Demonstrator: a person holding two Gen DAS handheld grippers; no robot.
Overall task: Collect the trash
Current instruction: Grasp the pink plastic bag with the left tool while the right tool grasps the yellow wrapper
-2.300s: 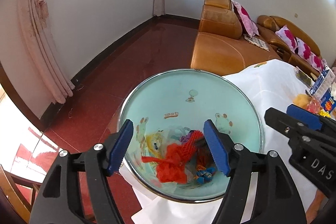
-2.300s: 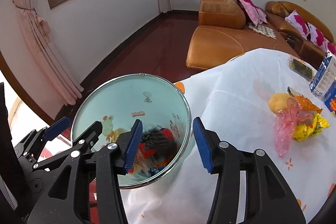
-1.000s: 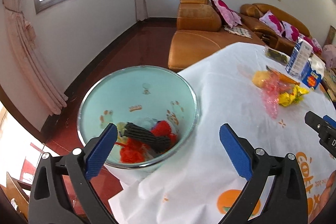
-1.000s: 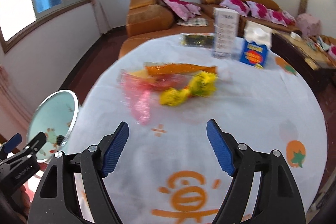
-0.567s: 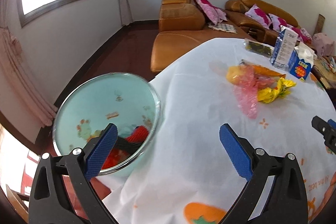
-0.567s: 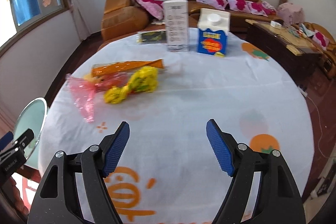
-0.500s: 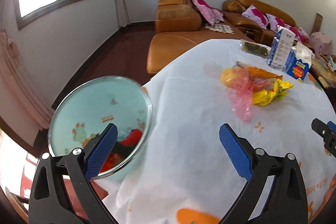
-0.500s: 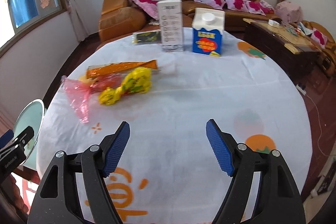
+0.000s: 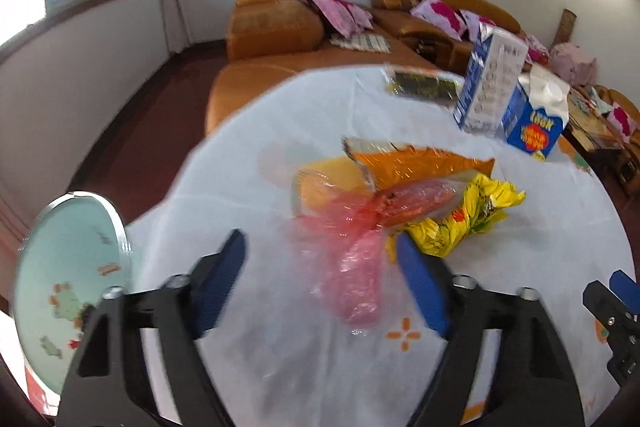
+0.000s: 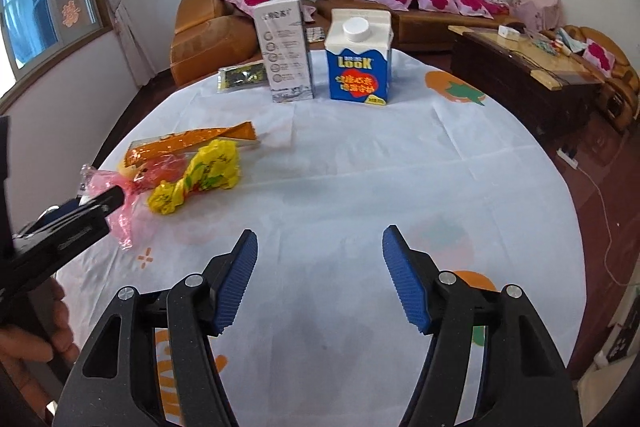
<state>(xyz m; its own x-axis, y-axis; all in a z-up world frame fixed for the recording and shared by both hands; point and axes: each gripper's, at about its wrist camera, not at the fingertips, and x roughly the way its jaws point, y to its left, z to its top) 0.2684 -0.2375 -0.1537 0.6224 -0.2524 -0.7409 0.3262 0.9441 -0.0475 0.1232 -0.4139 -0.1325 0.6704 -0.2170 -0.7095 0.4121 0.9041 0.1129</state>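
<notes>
Crinkled film wrappers on matt cloth

The pink bag is thin, translucent, glossy plastic film; the orange wrapper shines like foil, and the yellow wrapper is crumpled printed plastic. The tabletop wears a matt white creased cloth. The milk carton looks like smooth coated paperboard. The bin has a shiny metal rim.

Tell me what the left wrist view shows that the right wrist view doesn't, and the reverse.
Left wrist only: the bin beside the table, and the left gripper with its jaws closing around the pink bag, pads not yet on it.

Right wrist only: the right gripper, jaws closing on nothing, a wooden coffee table, and a hand on the left gripper's handle.

Both: the pink bag, yellow wrapper, orange wrapper, blue carton, white carton and sofas.
</notes>
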